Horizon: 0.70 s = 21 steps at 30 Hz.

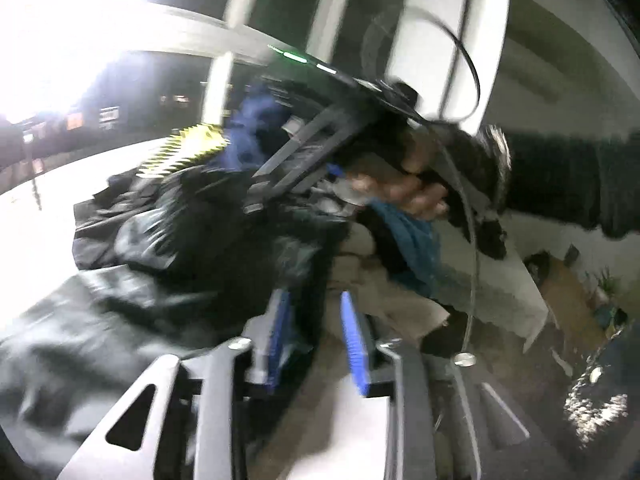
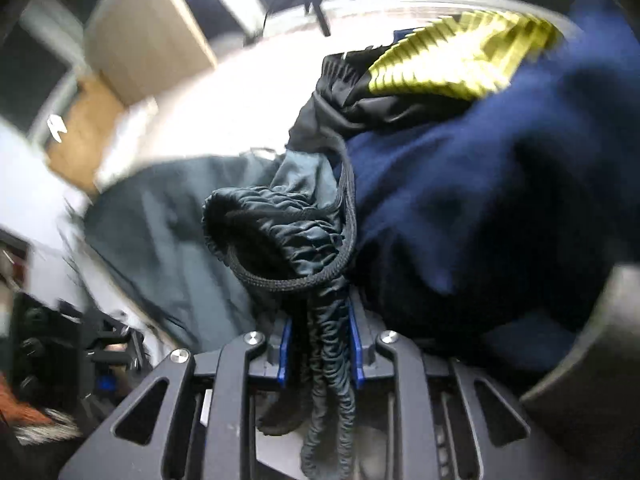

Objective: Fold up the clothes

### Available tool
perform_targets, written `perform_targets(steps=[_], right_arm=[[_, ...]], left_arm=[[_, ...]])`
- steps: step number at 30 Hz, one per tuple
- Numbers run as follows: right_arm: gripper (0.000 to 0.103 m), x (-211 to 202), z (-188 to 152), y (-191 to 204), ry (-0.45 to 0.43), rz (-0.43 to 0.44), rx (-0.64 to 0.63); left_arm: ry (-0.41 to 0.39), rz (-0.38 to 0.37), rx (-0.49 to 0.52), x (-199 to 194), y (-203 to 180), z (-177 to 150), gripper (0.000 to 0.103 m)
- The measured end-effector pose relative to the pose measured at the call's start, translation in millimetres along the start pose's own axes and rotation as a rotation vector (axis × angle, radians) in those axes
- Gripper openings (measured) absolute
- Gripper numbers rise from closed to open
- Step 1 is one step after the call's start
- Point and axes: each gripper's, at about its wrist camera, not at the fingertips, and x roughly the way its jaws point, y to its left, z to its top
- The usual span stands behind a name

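A black garment (image 2: 280, 216) with a gathered elastic waistband and a drawstring lies on a heap of clothes on the white table (image 2: 224, 92). My right gripper (image 2: 320, 354) is shut on that waistband, and the bunched band runs down between its blue pads. The left wrist view shows the right gripper (image 1: 256, 196) from outside, held by a hand (image 1: 404, 194) in a dark sleeve. My left gripper (image 1: 316, 344) stands open at the edge of the heap. Black cloth (image 1: 180, 248) lies against its left pad, and none is pinched between the pads. The picture is blurred.
A navy garment (image 2: 480, 184) and a yellow-and-black striped piece (image 2: 452, 68) lie in the heap beside the black one. A teal garment (image 1: 416, 244) and a beige one (image 1: 360, 280) are also there. A wooden floor (image 1: 576, 304) lies beyond the table's right edge. Bright glare fills the upper left.
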Motion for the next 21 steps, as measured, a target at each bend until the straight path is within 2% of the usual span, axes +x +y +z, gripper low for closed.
perform_targets(steps=[3, 5, 7, 10, 13, 15, 16, 17, 19, 20, 21], right_arm=[[0.022, -10, -10, -10, -0.057, 0.096, 0.076], [0.022, -15, -16, -9, -0.076, 0.120, 0.081], [0.022, -18, -19, -5, -0.075, 0.123, 0.072], [0.025, -14, -21, 2, -0.052, 0.056, 0.046], [0.034, -12, -21, 6, -0.030, -0.008, 0.020], [0.046, -11, -25, 12, -0.033, -0.030, -0.012], [0.056, -8, -26, 16, -0.038, -0.055, -0.032], [0.061, -5, -27, 20, -0.043, -0.079, -0.053], [0.061, 0, -29, 29, -0.052, -0.129, -0.095], [0.053, 4, -30, 31, -0.055, -0.161, -0.112], [0.039, 10, -29, 31, -0.054, -0.211, -0.118]], left_arm=[[-0.020, 0.059, -0.084, -8, 31, 7, 0.030], [-0.035, 0.077, -0.156, -2, 63, 17, 0.029], [-0.013, 0.021, -0.188, 15, 84, 33, 0.029], [0.064, -0.085, -0.163, 49, 86, 44, 0.029], [0.091, -0.119, -0.114, 69, 77, 54, 0.029], [0.096, -0.165, -0.108, 78, 76, 63, 0.029], [0.100, -0.183, -0.106, 82, 75, 66, 0.029], [0.106, -0.191, -0.106, 86, 74, 68, 0.029], [0.120, -0.185, -0.107, 96, 77, 72, 0.029], [0.128, -0.177, -0.114, 99, 80, 74, 0.029], [0.136, -0.170, -0.125, 100, 81, 74, 0.029]])
